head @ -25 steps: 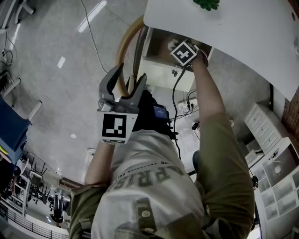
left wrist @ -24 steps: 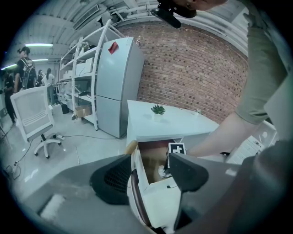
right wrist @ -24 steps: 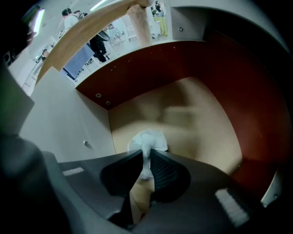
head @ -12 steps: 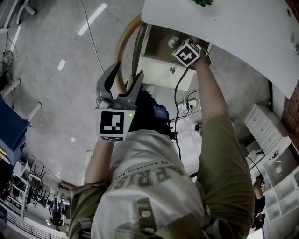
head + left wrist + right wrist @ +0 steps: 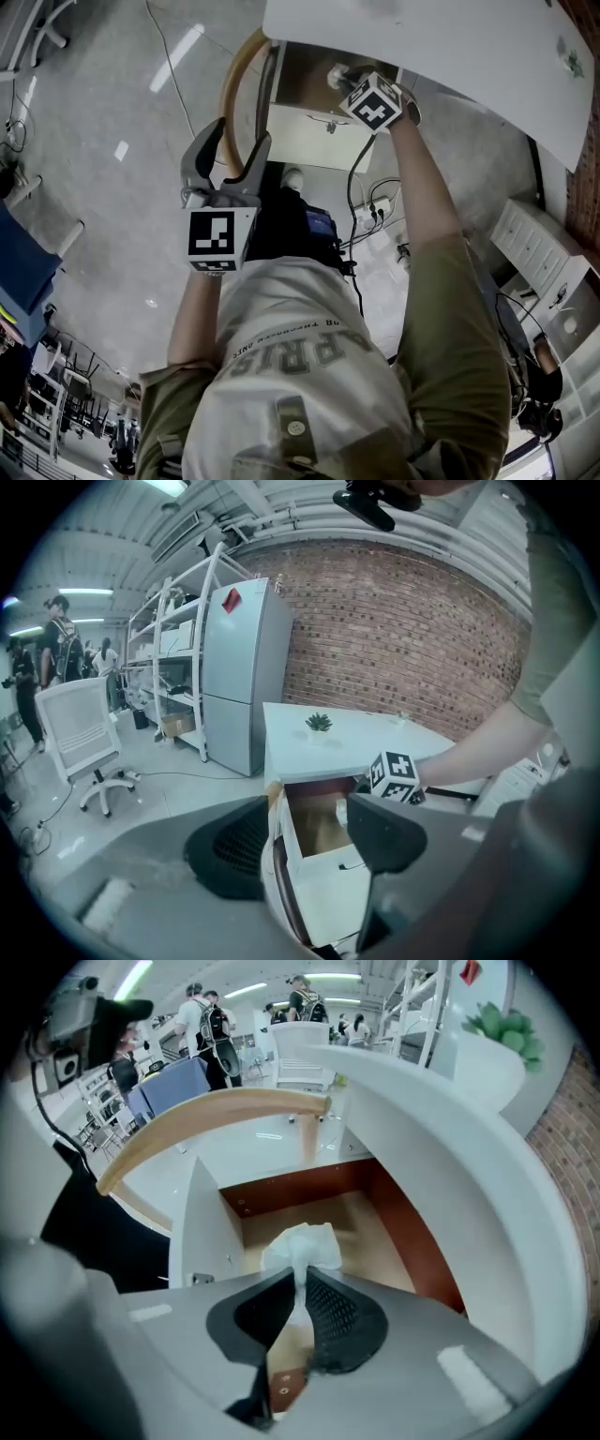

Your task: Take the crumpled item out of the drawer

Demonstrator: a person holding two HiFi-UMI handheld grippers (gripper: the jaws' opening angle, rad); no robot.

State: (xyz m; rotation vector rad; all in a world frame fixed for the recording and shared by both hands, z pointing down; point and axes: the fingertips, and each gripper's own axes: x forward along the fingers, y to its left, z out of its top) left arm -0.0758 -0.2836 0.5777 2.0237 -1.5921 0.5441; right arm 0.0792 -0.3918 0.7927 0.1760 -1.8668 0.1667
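Note:
The white drawer (image 5: 202, 1232) under the desk stands pulled out, its wooden bottom showing. In it lies a crumpled white paper wad (image 5: 302, 1241). My right gripper (image 5: 298, 1283) reaches into the drawer and is shut on the wad's near end, with the rest bulging out past the tips. The head view shows that gripper (image 5: 349, 80) at the drawer (image 5: 300, 89) with the wad (image 5: 336, 73) at its tip. My left gripper (image 5: 239, 141) is held apart over the floor, open and empty. In the left gripper view, its jaws (image 5: 309, 841) frame the drawer (image 5: 314, 832).
A white desk top (image 5: 450, 47) overhangs the drawer, with a small potted plant (image 5: 319, 723) on it. A curved wooden chair back (image 5: 234, 84) stands left of the drawer. Cables and a power strip (image 5: 380, 211) lie on the floor. White cabinet (image 5: 539, 258) at right.
The head view has swung, so the desk and drawer sit higher and further left. My right gripper stays at the wad in the drawer. The left gripper has drifted slightly left and up.

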